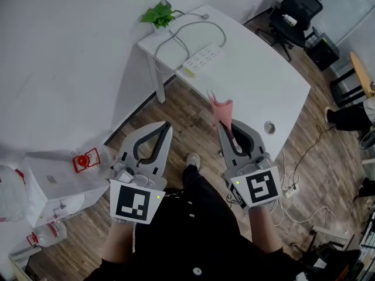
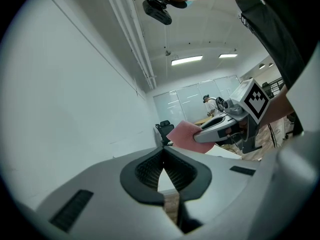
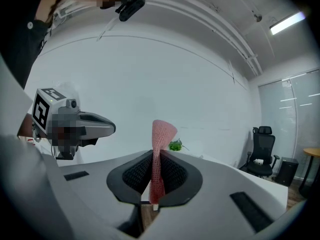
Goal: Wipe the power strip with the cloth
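Short of the white table (image 1: 263,81), my right gripper (image 1: 225,126) pinches the pink cloth (image 1: 221,110) upright between its fingers. My left gripper (image 1: 164,125) has its fingers pressed together on nothing. The power strip (image 1: 204,60) lies on the table's far left end, its cable looped beside it. To wipe well, I judge, I should grip firmly, lay the cloth's loose end flat, steady the strip with my left, and stroke along its length.

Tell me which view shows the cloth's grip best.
The right gripper view: the pink cloth stands pinched between the right gripper's shut jaws, close up. The head view shows it poking past the tips; the left gripper view shows it side-on, farther off.
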Demonstrator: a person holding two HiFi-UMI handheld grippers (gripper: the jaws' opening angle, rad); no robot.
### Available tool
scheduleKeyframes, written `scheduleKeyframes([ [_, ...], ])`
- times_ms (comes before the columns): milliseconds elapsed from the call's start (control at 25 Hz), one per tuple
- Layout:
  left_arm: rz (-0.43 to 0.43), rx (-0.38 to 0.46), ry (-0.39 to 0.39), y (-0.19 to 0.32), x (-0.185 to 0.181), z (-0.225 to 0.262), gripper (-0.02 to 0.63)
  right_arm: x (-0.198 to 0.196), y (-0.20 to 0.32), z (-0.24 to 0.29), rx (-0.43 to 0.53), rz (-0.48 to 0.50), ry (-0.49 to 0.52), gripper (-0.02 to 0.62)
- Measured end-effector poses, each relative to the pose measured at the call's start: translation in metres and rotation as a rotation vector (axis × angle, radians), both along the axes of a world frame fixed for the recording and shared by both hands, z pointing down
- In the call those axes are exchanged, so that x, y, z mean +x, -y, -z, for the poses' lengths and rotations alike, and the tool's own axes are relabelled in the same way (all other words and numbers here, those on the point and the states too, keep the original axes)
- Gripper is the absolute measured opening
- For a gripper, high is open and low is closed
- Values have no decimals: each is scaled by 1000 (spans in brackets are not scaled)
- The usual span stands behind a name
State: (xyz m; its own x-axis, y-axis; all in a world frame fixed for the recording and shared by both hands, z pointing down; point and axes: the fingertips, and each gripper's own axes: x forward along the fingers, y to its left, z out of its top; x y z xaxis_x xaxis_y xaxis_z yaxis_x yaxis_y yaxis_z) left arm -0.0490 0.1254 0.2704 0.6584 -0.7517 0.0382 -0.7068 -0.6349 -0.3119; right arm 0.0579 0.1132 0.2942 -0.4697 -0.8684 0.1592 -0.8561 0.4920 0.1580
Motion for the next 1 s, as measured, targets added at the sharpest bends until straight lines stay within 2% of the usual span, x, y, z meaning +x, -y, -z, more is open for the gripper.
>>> scheduleKeyframes([
  [280,28,17,26,58,24,9,14,28,62,6,4,18,5,48],
  [640,81,20,18,127,49,11,14,60,138,5,-11,56,-7,48],
  [1000,84,3,23,175,78,9,14,96,185,1,-24,41,-12,48],
])
